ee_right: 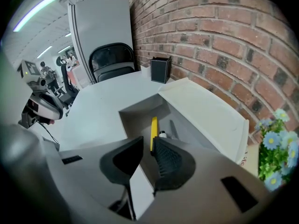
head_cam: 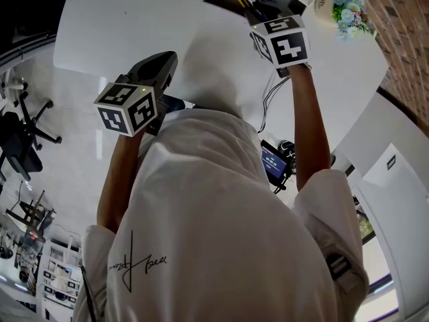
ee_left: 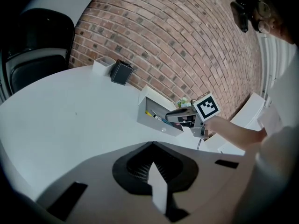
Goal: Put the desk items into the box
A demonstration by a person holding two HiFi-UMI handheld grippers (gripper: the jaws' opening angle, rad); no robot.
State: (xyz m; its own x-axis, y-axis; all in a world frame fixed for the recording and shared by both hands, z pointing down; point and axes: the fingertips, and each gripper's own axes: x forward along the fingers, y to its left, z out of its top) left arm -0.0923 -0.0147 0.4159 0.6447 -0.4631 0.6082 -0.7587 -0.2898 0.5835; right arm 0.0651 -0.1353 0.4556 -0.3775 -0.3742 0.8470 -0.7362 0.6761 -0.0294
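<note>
With the yellow pen (ee_right: pixel 153 130) apparently lying in the box (ee_right: pixel 140 118), the right gripper (ee_right: pixel 148 143), jaws slightly apart and empty above it, is best lifted straight clear of the walls, the left gripper (ee_left: pixel 152 147), closed on nothing, held well aside.

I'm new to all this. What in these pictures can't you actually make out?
- Left gripper view: what lies in the box is too small to identify.
- Right gripper view: the right gripper covers the yellow item's near end; the small white-topped thing beside it is too small to name.
- Head view: the person's white shirt hides the table's near side; the top edge cuts off the box.
</note>
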